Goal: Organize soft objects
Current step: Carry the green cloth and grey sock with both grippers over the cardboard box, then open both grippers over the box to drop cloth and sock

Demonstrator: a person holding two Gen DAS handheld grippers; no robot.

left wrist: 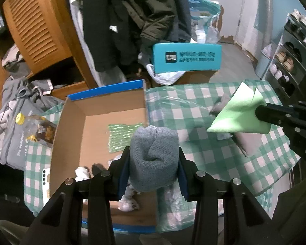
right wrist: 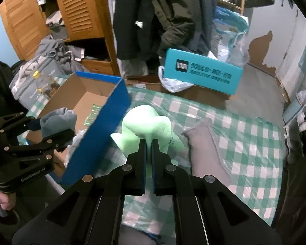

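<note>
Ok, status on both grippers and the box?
Left gripper shut on grey knit, above open box. Right gripper shut on green foam sheet. Nothing blocking.

Bunched grey knit cloth (left wrist: 154, 159) above cardboard box (left wrist: 71, 126), folded green foam sheet (right wrist: 146, 126) over checked tablecloth (right wrist: 244, 143)

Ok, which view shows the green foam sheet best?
The left wrist view: the foam sheet shows from the side, pinched and fanned out from the right gripper. The right wrist view has it close but bunched, partly behind the gripper.
</note>
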